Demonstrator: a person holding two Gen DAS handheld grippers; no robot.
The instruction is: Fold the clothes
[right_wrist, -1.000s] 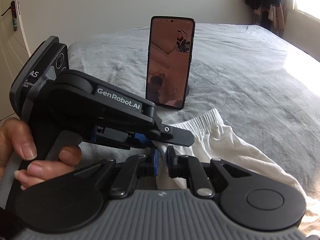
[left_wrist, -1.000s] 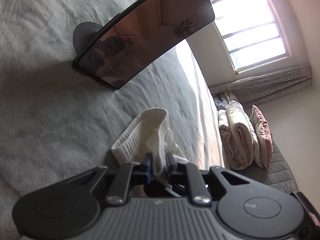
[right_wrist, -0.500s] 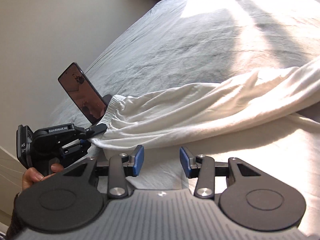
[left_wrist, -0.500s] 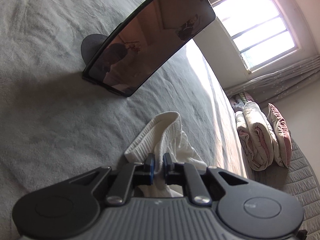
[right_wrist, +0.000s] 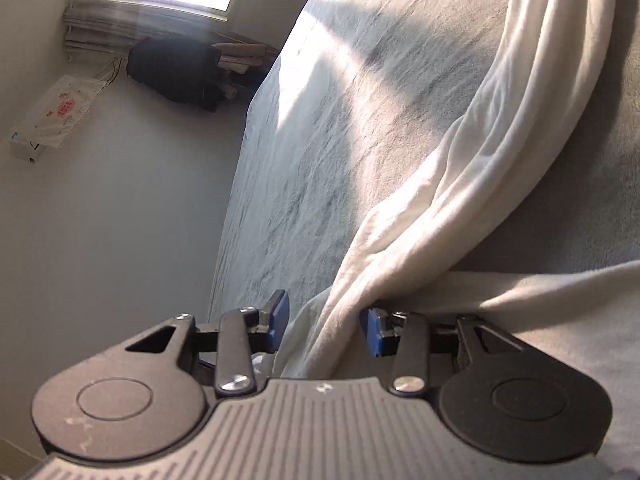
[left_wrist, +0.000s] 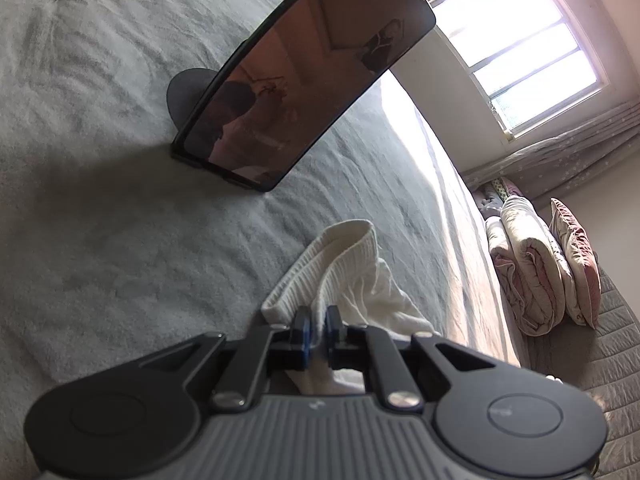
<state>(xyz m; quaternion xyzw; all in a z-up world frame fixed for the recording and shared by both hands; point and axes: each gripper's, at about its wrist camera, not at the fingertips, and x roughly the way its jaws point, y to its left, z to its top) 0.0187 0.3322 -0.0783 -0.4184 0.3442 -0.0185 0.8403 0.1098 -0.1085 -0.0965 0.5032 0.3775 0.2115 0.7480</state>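
Observation:
White trousers lie stretched out on a grey bed. In the left wrist view my left gripper is shut on the ribbed waistband and holds it just above the bedcover. In the right wrist view the trouser legs run as a bunched white band across the bed. My right gripper is open, its blue pads on either side of the bunched cloth near the leg end, not closed on it.
A phone stands tilted on a round stand just beyond the waistband. Folded quilts and a pillow lie beside the bed under a bright window. In the right wrist view dark clothes hang near a wall.
My right gripper let go near the waistband, opened, and travelled along the trousers to the leg end, where the cloth now sits between its pads. My left gripper kept its hold and barely moved.

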